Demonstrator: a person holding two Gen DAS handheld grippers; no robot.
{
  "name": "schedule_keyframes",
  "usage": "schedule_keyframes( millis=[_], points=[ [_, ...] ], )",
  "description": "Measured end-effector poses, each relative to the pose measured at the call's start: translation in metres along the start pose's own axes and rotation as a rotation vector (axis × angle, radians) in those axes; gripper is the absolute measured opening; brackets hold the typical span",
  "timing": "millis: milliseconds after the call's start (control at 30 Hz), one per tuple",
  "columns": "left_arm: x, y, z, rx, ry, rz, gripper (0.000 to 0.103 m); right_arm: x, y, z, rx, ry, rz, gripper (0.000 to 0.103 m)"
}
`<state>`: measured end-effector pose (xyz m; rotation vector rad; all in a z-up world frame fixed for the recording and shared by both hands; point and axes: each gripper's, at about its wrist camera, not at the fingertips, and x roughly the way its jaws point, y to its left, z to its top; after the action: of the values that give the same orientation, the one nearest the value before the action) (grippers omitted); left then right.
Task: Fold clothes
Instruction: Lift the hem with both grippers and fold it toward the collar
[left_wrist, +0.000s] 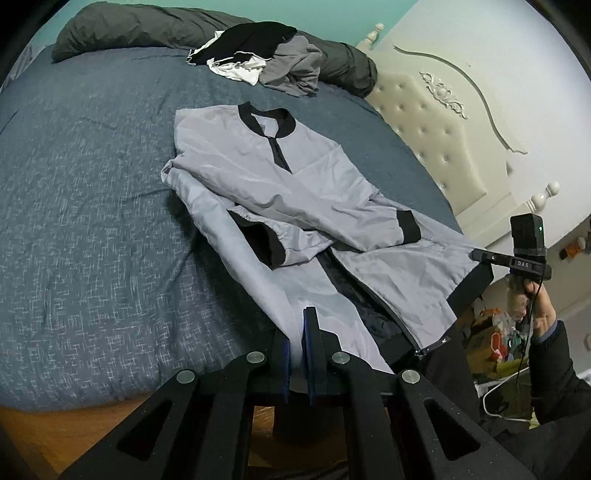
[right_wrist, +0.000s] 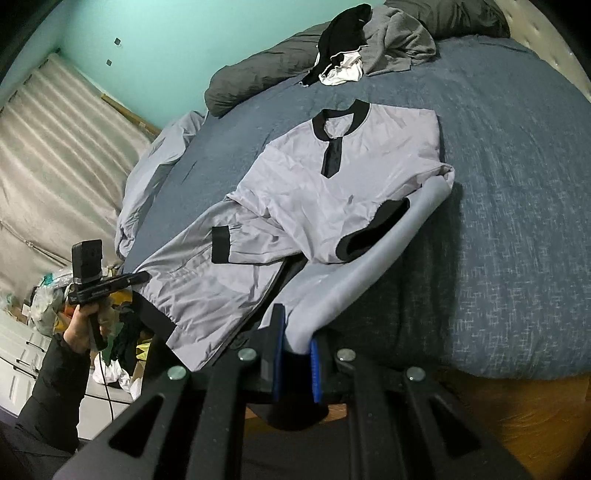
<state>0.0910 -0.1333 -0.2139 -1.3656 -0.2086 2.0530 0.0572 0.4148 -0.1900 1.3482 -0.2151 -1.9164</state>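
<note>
Standing at the foot of the bed (left_wrist: 74, 221), the person holds both tongs low over the jacket's hem edge. The left tongs (left_wrist: 296, 354) are pinched on the hem of the grey jacket (left_wrist: 280, 173); the right tongs (right_wrist: 297, 354) likewise pinch the hem at the other corner. The jacket lies flat on the blue bedcover, sleeves folded across its front, collar toward a heap of clothes (left_wrist: 255, 55). Bare bedcover lies to both sides.
</note>
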Motion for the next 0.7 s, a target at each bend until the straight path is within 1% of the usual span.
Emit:
schedule_keyframes(
  millis=[100,167,300,400,500,700],
  points=[
    [0.0,-0.001,0.009,0.006,-0.004,-0.005,0.006,-0.003,0.0,0.002,-0.001,-0.001,0.005,0.011],
    [-0.001,-0.002,0.019,0.004,-0.006,-0.004,0.006,-0.004,0.0,0.01,-0.004,0.001,0.006,0.011],
    [0.001,0.004,0.051,-0.004,-0.016,-0.006,0.006,-0.006,-0.001,0.033,0.002,-0.01,0.018,0.011],
    [0.006,0.012,0.08,-0.011,-0.019,-0.004,0.006,-0.002,-0.005,0.063,0.007,-0.015,0.022,0.011],
    [0.017,0.024,0.118,-0.016,-0.022,-0.004,0.006,0.007,-0.01,0.101,0.004,-0.022,0.018,0.011],
    [0.054,0.058,0.206,-0.043,-0.037,-0.003,0.006,0.034,-0.037,0.191,0.03,-0.031,-0.006,0.011]
  ],
)
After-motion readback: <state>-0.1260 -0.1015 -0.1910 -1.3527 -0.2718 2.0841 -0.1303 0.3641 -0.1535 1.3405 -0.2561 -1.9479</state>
